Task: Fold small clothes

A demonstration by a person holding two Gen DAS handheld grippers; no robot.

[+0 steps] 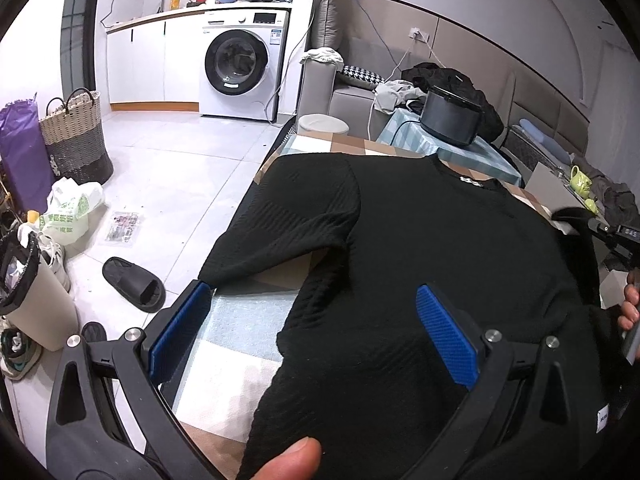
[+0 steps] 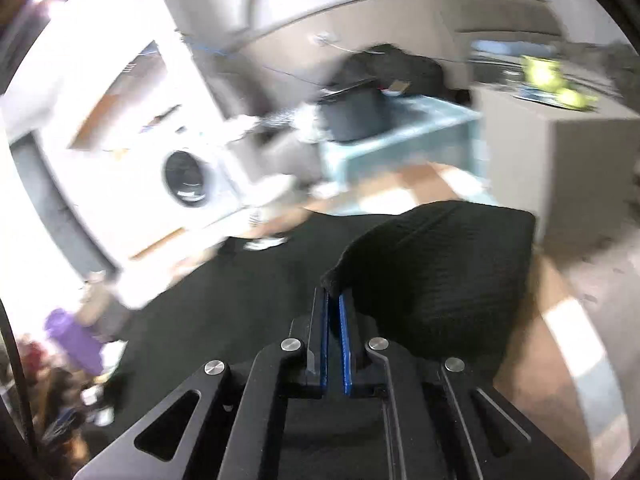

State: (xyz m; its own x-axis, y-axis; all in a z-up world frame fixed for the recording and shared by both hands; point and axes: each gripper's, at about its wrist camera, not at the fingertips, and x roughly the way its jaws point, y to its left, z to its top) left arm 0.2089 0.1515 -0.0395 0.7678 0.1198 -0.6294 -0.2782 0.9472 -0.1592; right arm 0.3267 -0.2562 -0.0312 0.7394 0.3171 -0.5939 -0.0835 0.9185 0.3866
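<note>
Sweater folding on a checked tabletop, with one sleeve pinched.
Black ribbed sweater (image 1: pixel 420 264) lay spread flat on the checked tabletop (image 1: pixel 240 320); the left tongs (image 1: pixel 312 308) stood wide apart over its lower left side, empty, one blue pad above the cloth-covered tabletop, the other above the knit. The right tongs (image 2: pixel 334 300) were clamped nearly closed on the edge of the raised sleeve (image 2: pixel 440 264).

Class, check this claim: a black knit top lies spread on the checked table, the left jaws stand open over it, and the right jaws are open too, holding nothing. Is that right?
Not quite. The right gripper is not open: the right wrist view shows its jaws shut on a fold of the black knit top. The rest holds: the top lies on the checked table, and the left gripper stands open over it.
</note>
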